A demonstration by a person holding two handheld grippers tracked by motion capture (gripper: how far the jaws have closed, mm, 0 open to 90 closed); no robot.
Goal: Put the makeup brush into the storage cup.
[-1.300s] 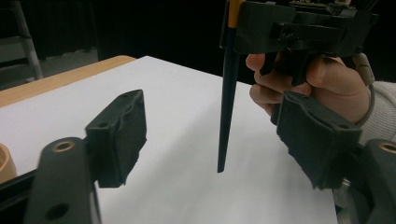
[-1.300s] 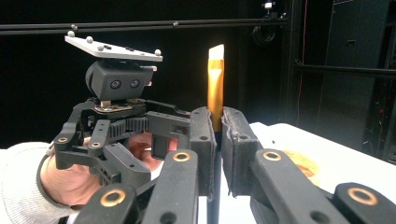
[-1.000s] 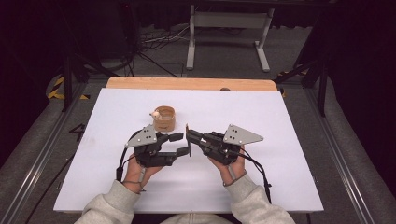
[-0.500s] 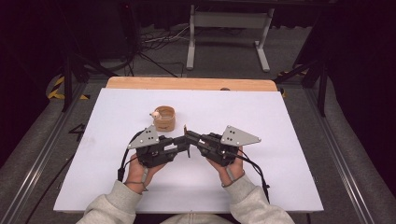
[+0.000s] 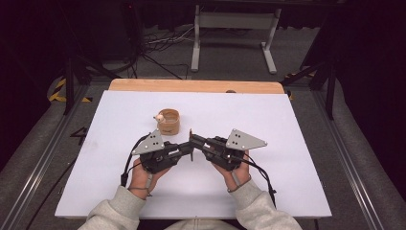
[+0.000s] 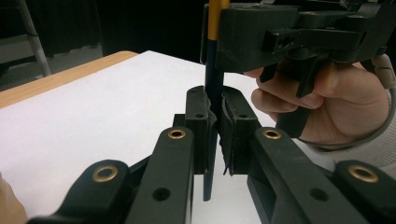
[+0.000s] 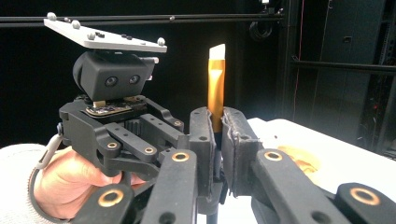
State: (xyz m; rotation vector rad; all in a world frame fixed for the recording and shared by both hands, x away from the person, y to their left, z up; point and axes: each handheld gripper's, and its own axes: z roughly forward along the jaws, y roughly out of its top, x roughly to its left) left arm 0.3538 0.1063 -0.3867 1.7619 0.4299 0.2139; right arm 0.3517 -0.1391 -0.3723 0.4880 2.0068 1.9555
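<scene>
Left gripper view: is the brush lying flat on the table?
No. The brush stands upright, clamped between the left gripper pads, its lower tip clear of the white table.

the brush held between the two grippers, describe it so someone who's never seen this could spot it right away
Start at the white table; near its middle the left gripper and right gripper meet tip to tip. Both are shut on one thin upright brush. Unlike the squat tan cup behind them, it is slim, with a dark handle, an orange band and a pale flat tip.

Both hand-held grippers point(image 5: 191, 146) clamped, tip-to-tip
</scene>
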